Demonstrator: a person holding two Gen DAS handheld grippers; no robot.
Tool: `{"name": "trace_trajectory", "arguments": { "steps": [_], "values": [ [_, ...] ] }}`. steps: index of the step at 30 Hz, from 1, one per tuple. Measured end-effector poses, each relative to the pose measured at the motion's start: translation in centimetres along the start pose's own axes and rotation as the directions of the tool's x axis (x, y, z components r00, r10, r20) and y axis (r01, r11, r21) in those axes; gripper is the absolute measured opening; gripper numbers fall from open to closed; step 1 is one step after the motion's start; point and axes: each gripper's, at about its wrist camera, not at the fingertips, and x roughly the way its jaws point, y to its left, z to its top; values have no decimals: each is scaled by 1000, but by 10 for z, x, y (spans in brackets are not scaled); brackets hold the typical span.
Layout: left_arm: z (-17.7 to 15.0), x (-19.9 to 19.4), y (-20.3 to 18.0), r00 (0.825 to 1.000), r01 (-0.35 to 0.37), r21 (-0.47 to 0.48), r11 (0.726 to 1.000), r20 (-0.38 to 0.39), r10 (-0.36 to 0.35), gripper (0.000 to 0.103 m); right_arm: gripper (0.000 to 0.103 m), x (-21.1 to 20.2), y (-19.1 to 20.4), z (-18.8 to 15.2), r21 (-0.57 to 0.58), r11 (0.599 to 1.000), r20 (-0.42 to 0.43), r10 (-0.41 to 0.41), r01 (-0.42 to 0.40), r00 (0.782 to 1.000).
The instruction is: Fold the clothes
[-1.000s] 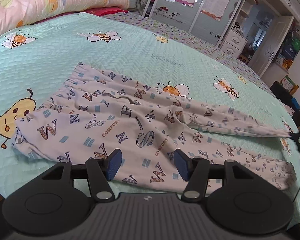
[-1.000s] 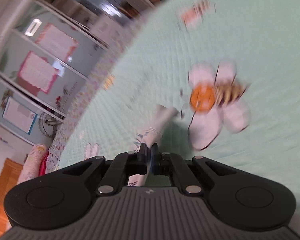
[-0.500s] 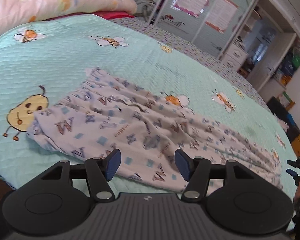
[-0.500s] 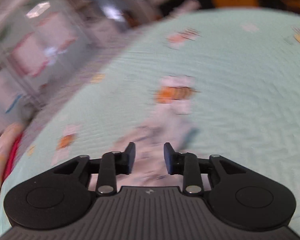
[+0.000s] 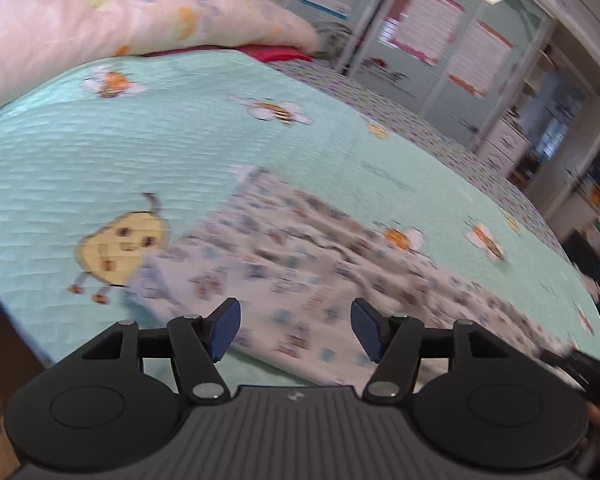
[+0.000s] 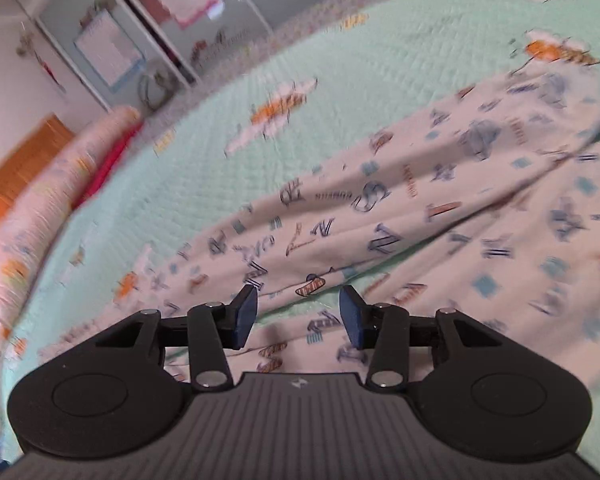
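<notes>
White pyjama trousers (image 5: 308, 264) printed with letters lie spread on the mint bedspread (image 5: 100, 152), waist toward the left, legs running right. My left gripper (image 5: 294, 330) hovers open above their near edge, nothing between its blue pads. In the right wrist view the trousers (image 6: 440, 208) fill the middle and right, both legs lying side by side with a fold of bedspread showing between them. My right gripper (image 6: 298, 316) is open just over the near leg, holding nothing. At the left wrist view's lower right, the right gripper's (image 5: 592, 372) black tip shows.
A floral pillow (image 5: 100, 20) and a red cloth lie at the bed's head. Wardrobe doors with posters (image 5: 440, 32) and a drawer unit (image 5: 504, 144) stand beyond the bed. The bed's near edge drops off at the lower left (image 5: 4, 328).
My right gripper let go of the trouser leg end, opened, and swung round toward the trousers. The leg settled flat. My left gripper stayed open and drifted left.
</notes>
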Motion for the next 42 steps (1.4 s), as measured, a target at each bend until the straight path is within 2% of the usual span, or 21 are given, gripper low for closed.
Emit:
{"name": "trace_trajectory", "arguments": {
  "steps": [4,7,12,15,17,19,20,22,25,28,29,32,34,37,38,40,41,42],
  "values": [
    [1,6,37,998,-65,-132,989,-10,64,64,49,-25,-9,-7,16,1000,30,0,-1,1000],
    [0,11,55,997,-80,-211,974,-34,75,64,50,-43,-16,-13,28,1000,53,0,-1,999],
    [-2,12,46,999,-39,-189,981,-28,34,64,50,-70,-21,-23,30,999,80,15,-17,997],
    [-3,12,31,1000,-22,-139,990,-12,20,64,51,-54,25,-33,-69,990,19,121,-120,992],
    [-6,13,23,1000,-14,-109,994,-4,14,64,51,-39,65,-40,-150,969,-36,194,-197,980],
    [-12,17,15,1000,-8,-67,998,5,8,64,56,-26,114,-47,-258,919,-102,282,-299,954],
    [-17,17,12,1000,-13,-39,999,15,13,64,63,-17,141,-50,-318,878,-142,329,-358,933],
    [-23,17,8,999,-22,20,1000,31,22,64,66,2,193,-55,-449,783,-190,388,-431,902],
    [-23,14,19,999,-10,16,1000,41,9,64,66,47,267,-60,-637,618,-252,398,-461,882],
    [-15,22,37,1000,-25,-53,998,14,26,64,66,113,327,-65,-711,470,-400,341,-523,851],
    [-12,25,43,1000,-31,-73,997,4,31,64,66,134,344,-69,-716,451,-436,308,-534,845],
    [-5,38,60,997,-74,-170,983,-49,66,64,66,186,383,-81,-736,424,-485,213,-528,848],
    [-4,45,71,994,-94,-243,965,-81,76,66,66,212,395,-91,-732,384,-548,160,-564,821],
    [-1,52,73,996,-65,-263,963,-77,46,76,63,248,408,-110,-708,315,-646,73,-633,759],
    [1,55,73,996,-55,-273,960,-76,35,78,61,255,410,-117,-708,290,-661,47,-644,749],
    [4,63,76,998,-21,-303,953,-58,3,79,60,258,410,-131,-732,228,-656,21,-642,755],
    [6,66,77,999,-4,-318,948,-49,-13,70,49,255,410,-133,-732,205,-659,33,-650,752],
    [8,70,79,999,14,-331,944,-41,-29,35,22,252,410,-133,-721,197,-670,42,-664,741]
  ]
}}
